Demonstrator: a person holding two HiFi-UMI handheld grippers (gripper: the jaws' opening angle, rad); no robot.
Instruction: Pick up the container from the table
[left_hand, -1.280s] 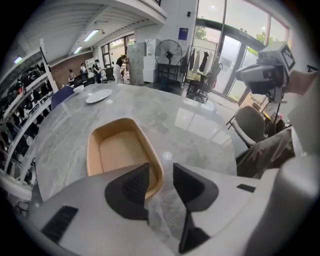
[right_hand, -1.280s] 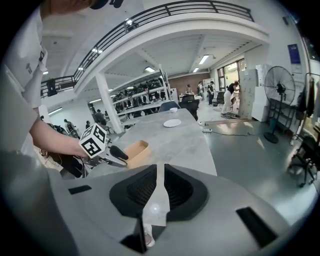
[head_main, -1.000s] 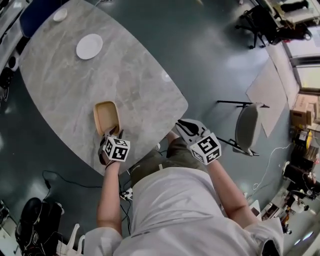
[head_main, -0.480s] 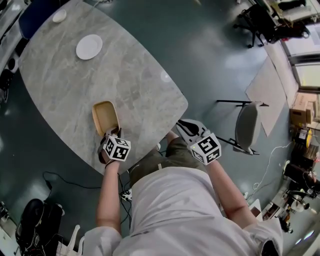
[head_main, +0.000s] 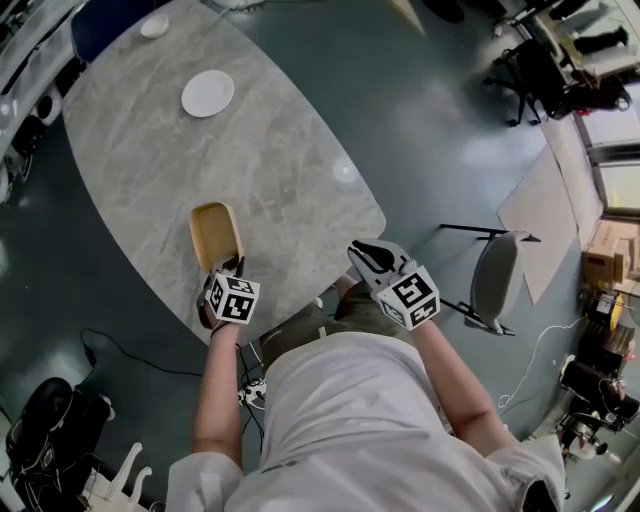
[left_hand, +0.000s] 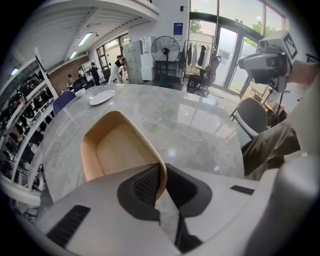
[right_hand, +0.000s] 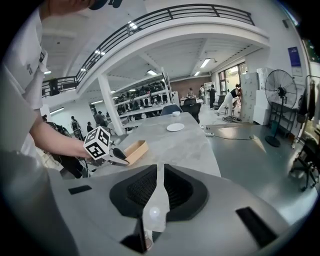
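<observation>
Two jaws of the left gripper are closing on the near wall of the tan container at the table edge; the right gripper hangs clenched, empty.

Light's pretty even and bright indoors, with daylight blowing out the windows in the left gripper view, ceiling strips lit in the right one, small glare spots on the tabletop, and heavy fisheye bending with black corners in both gripper views.
</observation>
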